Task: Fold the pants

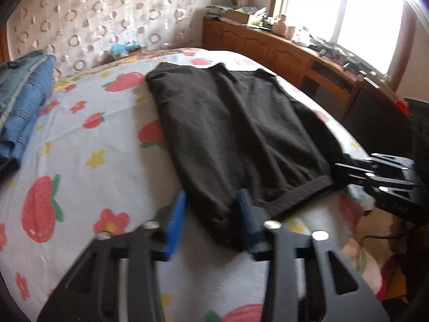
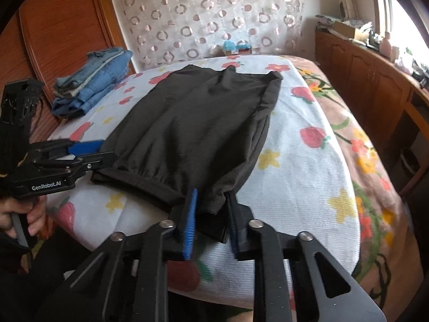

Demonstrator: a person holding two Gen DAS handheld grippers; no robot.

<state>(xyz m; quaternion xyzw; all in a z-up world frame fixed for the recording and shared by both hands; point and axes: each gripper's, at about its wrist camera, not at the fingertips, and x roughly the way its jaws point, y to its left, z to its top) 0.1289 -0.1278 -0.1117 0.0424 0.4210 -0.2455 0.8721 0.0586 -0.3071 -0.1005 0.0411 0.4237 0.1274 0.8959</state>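
Observation:
Black pants (image 1: 236, 128) lie folded lengthwise on the bed, cuffs toward me; they also show in the right wrist view (image 2: 198, 134). My left gripper (image 1: 211, 206) has its blue-padded fingers (image 1: 177, 214) spread around the near left cuff corner, with cloth between them. My right gripper (image 2: 211, 204) straddles the near right cuff corner, its fingers (image 2: 190, 220) apart with cloth between them. Each gripper shows in the other's view: the right one (image 1: 346, 171), the left one (image 2: 96, 150).
The bed has a white sheet with strawberries and flowers (image 1: 80, 166). A stack of folded blue jeans (image 1: 21, 102) lies at the far left, also in the right wrist view (image 2: 91, 80). A wooden cabinet (image 1: 281, 51) under a window runs along the right.

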